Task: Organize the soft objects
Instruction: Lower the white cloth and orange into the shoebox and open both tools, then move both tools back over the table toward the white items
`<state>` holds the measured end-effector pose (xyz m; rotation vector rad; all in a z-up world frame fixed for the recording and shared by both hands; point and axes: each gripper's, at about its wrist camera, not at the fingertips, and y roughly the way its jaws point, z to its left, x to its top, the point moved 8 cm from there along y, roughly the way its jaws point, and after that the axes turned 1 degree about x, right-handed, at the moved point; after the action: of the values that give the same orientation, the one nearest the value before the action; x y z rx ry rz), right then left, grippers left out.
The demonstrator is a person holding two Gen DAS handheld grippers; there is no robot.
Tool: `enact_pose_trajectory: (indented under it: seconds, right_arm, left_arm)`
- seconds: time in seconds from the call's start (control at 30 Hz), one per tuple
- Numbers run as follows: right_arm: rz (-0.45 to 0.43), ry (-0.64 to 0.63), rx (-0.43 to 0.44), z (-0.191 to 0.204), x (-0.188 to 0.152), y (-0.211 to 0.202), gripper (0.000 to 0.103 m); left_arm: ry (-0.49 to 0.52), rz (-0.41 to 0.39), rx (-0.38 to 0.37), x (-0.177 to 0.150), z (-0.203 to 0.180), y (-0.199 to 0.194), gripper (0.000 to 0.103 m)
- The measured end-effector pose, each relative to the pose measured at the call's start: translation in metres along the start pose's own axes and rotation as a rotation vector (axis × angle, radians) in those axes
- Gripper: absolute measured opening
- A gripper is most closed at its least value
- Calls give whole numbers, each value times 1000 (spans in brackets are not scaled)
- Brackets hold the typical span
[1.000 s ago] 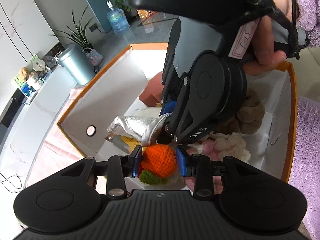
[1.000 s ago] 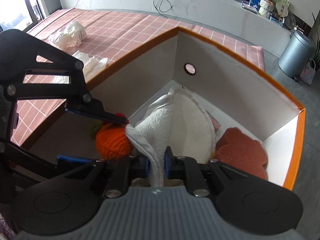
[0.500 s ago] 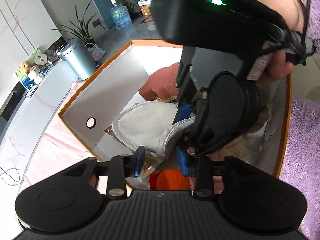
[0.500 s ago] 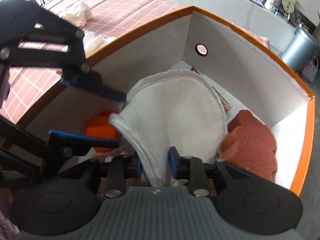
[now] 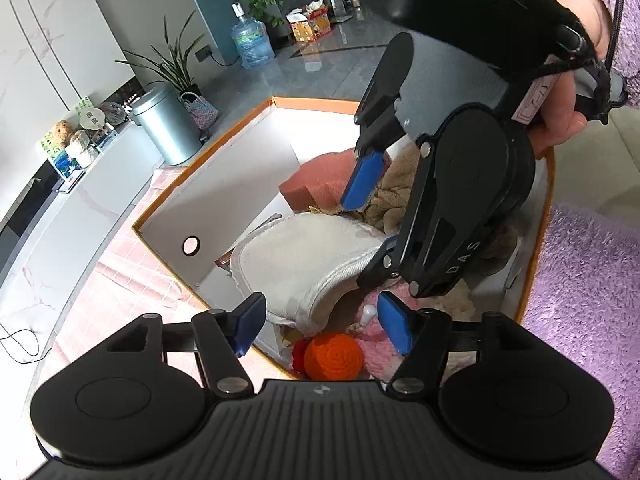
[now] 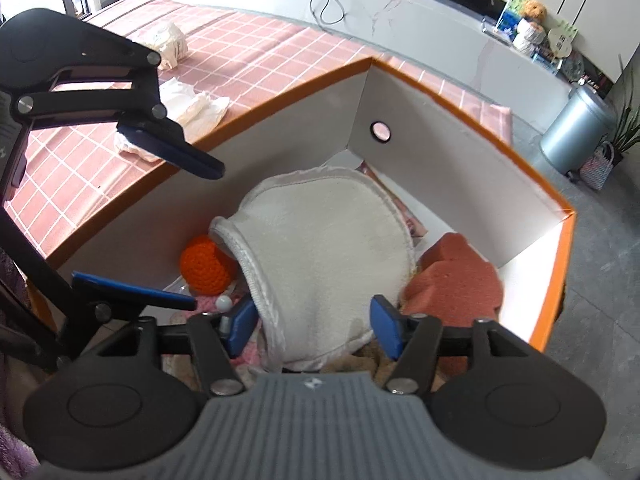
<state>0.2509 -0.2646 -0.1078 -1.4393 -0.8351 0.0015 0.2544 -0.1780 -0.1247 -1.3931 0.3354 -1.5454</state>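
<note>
An orange-rimmed white box (image 5: 224, 200) (image 6: 448, 168) holds soft things. A cream oven mitt (image 5: 304, 256) (image 6: 328, 252) lies on top in the box. An orange crochet ball (image 5: 334, 356) (image 6: 206, 260) lies beside it, and a terracotta sponge (image 5: 320, 184) (image 6: 456, 276) sits at the far side. My left gripper (image 5: 320, 324) is open and empty above the ball. My right gripper (image 6: 312, 324) is open over the mitt's cuff, not gripping it; it also shows in the left wrist view (image 5: 372, 240).
White crumpled cloths (image 6: 188, 108) and another bundle (image 6: 168, 40) lie on the pink checked tablecloth (image 6: 248, 52) outside the box. A brown plush (image 5: 392, 192) and pink fluffy item (image 5: 372, 344) are in the box. A purple rug (image 5: 580, 300) is on the right.
My left gripper let go of the orange ball and drew back, open. My right gripper let go of the mitt, which now lies flat in the box.
</note>
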Motion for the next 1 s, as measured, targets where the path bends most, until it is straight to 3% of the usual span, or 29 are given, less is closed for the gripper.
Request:
enact_pose_trajectory:
  seconds: [0.33, 0.83, 1.0]
  right_arm:
    - [-61, -8, -83, 12, -6, -20, 77]
    - [-158, 29, -161, 35, -4, -59, 77]
    - [-211, 61, -188, 46, 0, -68, 77]
  left_arm:
    - [-117, -69, 24, -2, 5, -26, 76]
    - [-250, -138, 92, -17, 9, -68, 76]
    - [-279, -157, 158, -32, 11, -83, 76]
